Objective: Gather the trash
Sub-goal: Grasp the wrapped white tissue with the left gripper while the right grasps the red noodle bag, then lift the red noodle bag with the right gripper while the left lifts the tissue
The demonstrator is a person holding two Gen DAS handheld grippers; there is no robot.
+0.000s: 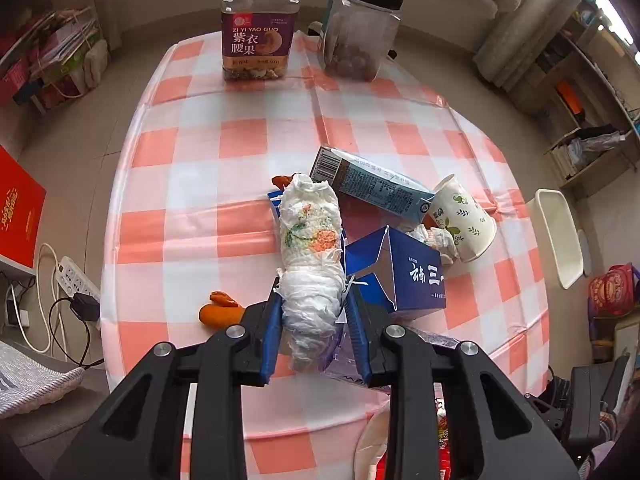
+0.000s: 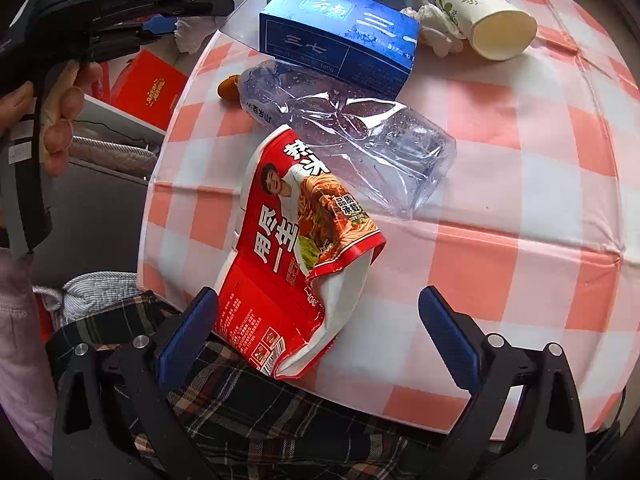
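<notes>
crushed bottle (image 1: pixel 340 364) mostly hidden behind the left gripper (image 1: pixel 314 316).

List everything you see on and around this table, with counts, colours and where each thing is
tissue wad: one, white with a floral print, clamped in the left gripper
noodle cup: one, red and white, crushed, at the table's near edge
plastic bottle: one, clear, crushed, lying beyond the noodle cup
blue box: one, beside the bottle
milk carton: one, blue-grey, lying behind the box
paper cup: one, white with leaf print, on its side
orange peel: a few pieces
jars: two, black lids, far edge
tablecloth: orange-white check
left gripper: shut on the tissue
right gripper: open, over the noodle cup
</notes>
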